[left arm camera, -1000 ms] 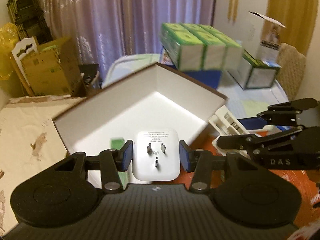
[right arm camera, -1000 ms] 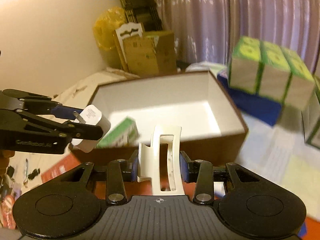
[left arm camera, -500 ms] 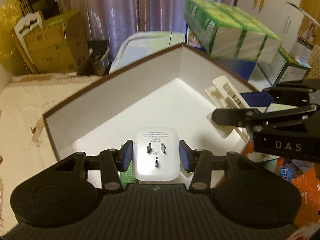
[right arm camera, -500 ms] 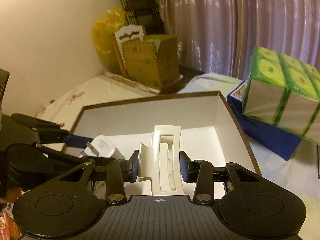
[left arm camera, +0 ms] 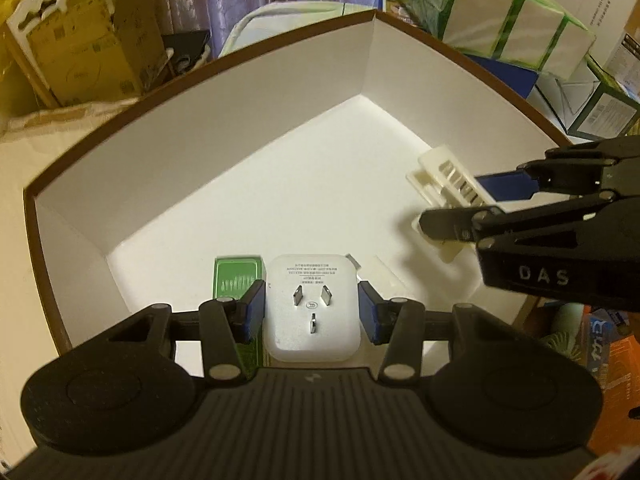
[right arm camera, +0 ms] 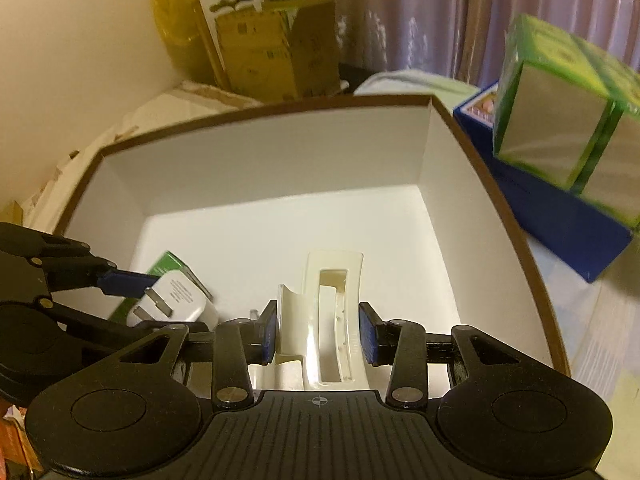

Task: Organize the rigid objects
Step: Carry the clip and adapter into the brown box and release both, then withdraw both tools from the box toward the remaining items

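My left gripper (left arm camera: 311,308) is shut on a white three-prong plug adapter (left arm camera: 313,312), prongs facing the camera, held low inside the brown-rimmed white box (left arm camera: 248,160). My right gripper (right arm camera: 318,334) is shut on a cream plastic holder with slots (right arm camera: 334,320), also down inside the box (right arm camera: 280,168). A small green box (left arm camera: 236,274) lies on the box floor just behind and left of the adapter. In the right wrist view the left gripper (right arm camera: 132,304) with the adapter (right arm camera: 172,300) sits at the left, over the green box (right arm camera: 170,266). The cream holder (left arm camera: 448,192) shows at the right of the left wrist view.
Green-and-white cartons (left arm camera: 500,20) stacked on a blue box (right arm camera: 560,200) stand right of the white box. Cardboard boxes (left arm camera: 92,40) and curtains (right arm camera: 440,12) are behind it. Colourful packets (left arm camera: 600,340) lie at the lower right outside the box.
Both grippers have moved forward and down, from in front of the box rim to inside it, each still carrying its item. The green box is now close behind the adapter.
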`<state>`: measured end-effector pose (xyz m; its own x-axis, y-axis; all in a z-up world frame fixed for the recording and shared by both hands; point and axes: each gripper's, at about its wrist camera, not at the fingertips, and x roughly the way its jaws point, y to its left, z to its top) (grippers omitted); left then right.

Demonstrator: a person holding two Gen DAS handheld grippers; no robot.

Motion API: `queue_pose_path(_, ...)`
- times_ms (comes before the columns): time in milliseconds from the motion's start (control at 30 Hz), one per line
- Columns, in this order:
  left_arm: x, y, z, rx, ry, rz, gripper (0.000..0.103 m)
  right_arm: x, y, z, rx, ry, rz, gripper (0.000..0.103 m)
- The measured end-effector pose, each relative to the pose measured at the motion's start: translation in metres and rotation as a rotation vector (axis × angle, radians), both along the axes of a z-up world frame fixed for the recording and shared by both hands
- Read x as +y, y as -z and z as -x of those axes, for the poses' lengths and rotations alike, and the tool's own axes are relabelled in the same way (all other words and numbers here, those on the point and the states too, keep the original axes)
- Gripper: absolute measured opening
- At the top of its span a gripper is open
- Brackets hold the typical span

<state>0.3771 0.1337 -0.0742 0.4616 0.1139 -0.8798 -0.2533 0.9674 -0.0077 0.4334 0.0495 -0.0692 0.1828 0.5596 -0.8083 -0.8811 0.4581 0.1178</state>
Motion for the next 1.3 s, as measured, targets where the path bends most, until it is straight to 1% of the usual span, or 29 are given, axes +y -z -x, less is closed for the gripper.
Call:
queue_pose_path(167, 0.002, 0.0, -0.008, -0.009, 0.004, -0.018, 0.044, 0.0, 0.005, -0.001, -0.005, 0.004, 0.031, 0.037)
queue_pose_path(233, 0.003, 0.0, -0.01, -0.013, 0.003, -0.02, 0.048, -0.001, 0.004, 0.0, -0.016, 0.006, 0.033, 0.037)
queue_pose_path(300, 0.004, -0.002, -0.011, -0.014, -0.002, -0.025, 0.055, -0.004, 0.003, 0.002, -0.03, 0.005, 0.032, 0.041)
queue_pose_path(400, 0.004, -0.005, -0.01, -0.021, -0.002, -0.036, 0.055, -0.01, -0.002, 0.006, -0.034, 0.003, 0.019, 0.047)
queue_pose_path(700, 0.0, -0.019, -0.004, -0.053, -0.002, -0.05, 0.055, -0.022, -0.015, 0.014, -0.032, 0.031, -0.016, 0.05)
queue_pose_path(1067, -0.011, -0.052, 0.023, -0.133, -0.014, -0.062, 0.055, -0.042, -0.042, 0.037, -0.054, 0.044, -0.099, 0.05)
queue_pose_path(1300, -0.035, -0.074, 0.055, -0.2, 0.029, -0.042, 0.055, -0.082, -0.059, 0.065, -0.053, 0.076, -0.169, 0.05)
